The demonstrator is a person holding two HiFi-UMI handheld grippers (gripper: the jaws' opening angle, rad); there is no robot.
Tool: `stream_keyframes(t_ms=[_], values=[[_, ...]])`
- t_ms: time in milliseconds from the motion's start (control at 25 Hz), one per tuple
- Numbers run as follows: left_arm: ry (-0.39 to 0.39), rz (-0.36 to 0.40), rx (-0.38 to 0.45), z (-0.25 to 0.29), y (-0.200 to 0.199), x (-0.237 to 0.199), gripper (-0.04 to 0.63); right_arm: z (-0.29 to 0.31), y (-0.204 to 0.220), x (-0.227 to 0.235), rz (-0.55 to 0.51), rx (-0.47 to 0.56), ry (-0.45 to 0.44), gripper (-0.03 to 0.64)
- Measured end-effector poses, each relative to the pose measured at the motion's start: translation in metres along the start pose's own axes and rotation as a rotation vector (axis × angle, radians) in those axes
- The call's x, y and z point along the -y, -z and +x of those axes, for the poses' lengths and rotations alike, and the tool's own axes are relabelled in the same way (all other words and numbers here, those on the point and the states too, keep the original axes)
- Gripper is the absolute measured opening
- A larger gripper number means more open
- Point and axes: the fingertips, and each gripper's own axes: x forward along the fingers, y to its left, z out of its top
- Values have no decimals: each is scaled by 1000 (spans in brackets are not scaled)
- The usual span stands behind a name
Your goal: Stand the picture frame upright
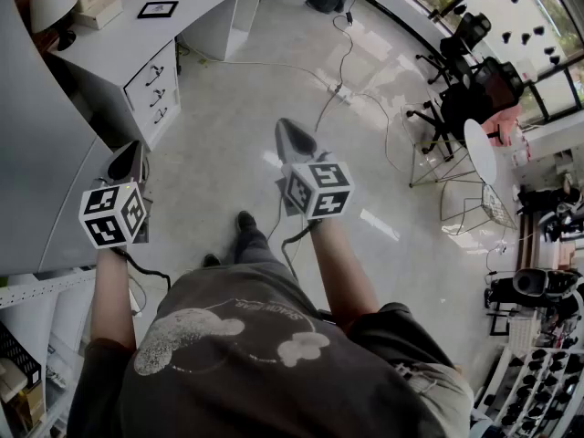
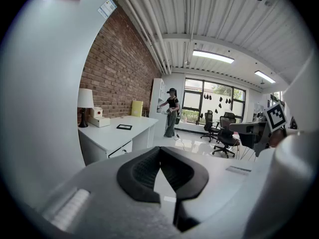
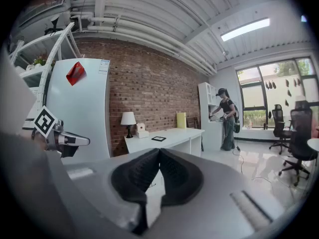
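Observation:
The picture frame [image 1: 158,9] is small and black and lies flat on the white desk [image 1: 109,48] at the far left of the head view. It also shows in the left gripper view [image 2: 124,127] and in the right gripper view [image 3: 158,139], some way off in both. My left gripper [image 1: 130,153] hangs over the floor, well short of the desk; its jaws [image 2: 160,153] are shut with nothing between them. My right gripper [image 1: 287,128] is held further right over the floor, also shut and empty [image 3: 159,156].
On the desk a table lamp [image 1: 53,7] and a small box [image 1: 96,7] stand beyond the frame; drawers [image 1: 155,89] face the floor. Cables [image 1: 338,85] run across the floor. Office chairs [image 1: 465,80] and a round table [image 1: 481,151] are at right. A person [image 2: 172,111] stands by the far shelf.

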Motion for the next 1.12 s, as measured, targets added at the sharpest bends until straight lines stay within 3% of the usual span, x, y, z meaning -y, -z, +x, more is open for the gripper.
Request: stream_keyframes(t_ms=[640,880,920,960,1000,1120], values=[[4,-23,-19,-25,24,0,11,-1,21,-24,41,-45,-30,5],[-12,-67,36,-38,22,-3,16,10,25,-39,27,-27,-61,6],[-21,-66,40,-38,21,-6,52,15,25,-41,27,-27,-70,100],[-24,-66,41,-37,21,-8,151,19,25,-42,29,-28,-78,216],[-24,-71,45,-36,21,-9,239,23,25,-42,30,-31,-81,225],[-27,-97,68,-32,22,-9,333,35,30,-39,32,-48,-85,282]])
